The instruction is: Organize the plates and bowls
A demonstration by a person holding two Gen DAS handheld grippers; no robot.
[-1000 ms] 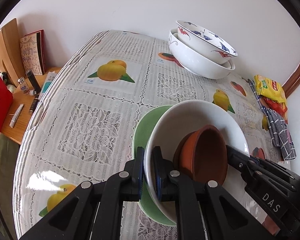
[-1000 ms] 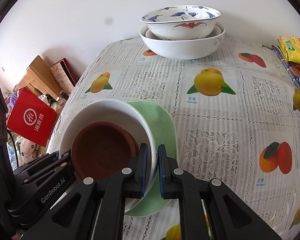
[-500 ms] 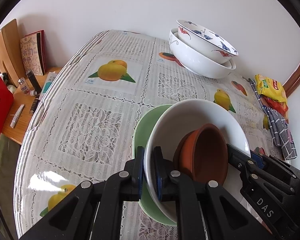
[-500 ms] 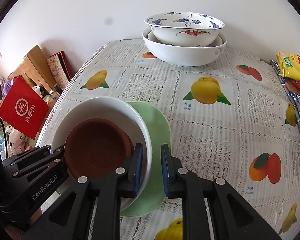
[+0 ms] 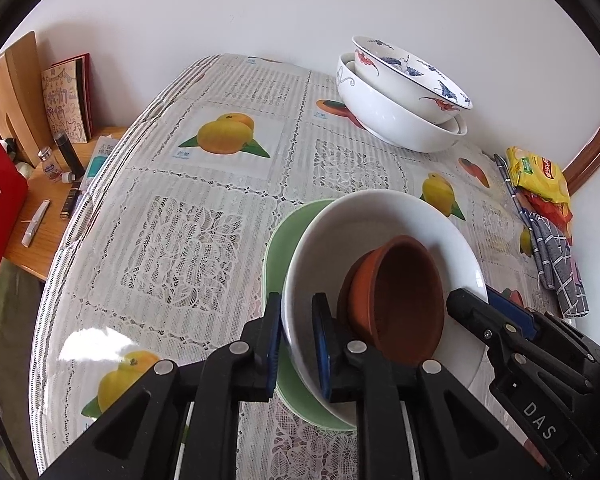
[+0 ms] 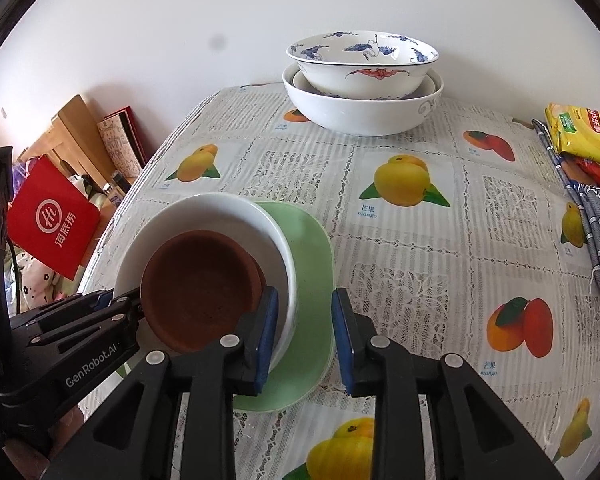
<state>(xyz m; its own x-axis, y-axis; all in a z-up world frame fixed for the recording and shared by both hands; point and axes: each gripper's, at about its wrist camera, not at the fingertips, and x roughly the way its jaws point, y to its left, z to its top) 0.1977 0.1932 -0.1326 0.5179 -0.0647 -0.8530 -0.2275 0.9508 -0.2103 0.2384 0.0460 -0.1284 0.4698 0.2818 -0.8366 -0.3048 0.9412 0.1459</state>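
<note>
Nearest, at six o'clock, the left gripper (image 5: 296, 344) and right gripper (image 6: 305, 332) are both easing open off the rim of the plain white ceramic bowl (image 6: 278, 240), which straddles each pair of jaws. It holds a round terracotta dish (image 6: 200, 284) and sits on the pale green plate (image 6: 314, 248) on the counter (image 6: 400, 288). At twelve o'clock, two patterned white bowls (image 6: 362, 92) already nest; both stacks look done.

Yellow snack packet (image 6: 584, 132) beside a checked cloth (image 6: 598, 236) (right edge); red bag (image 6: 52, 220) off-table left
</note>
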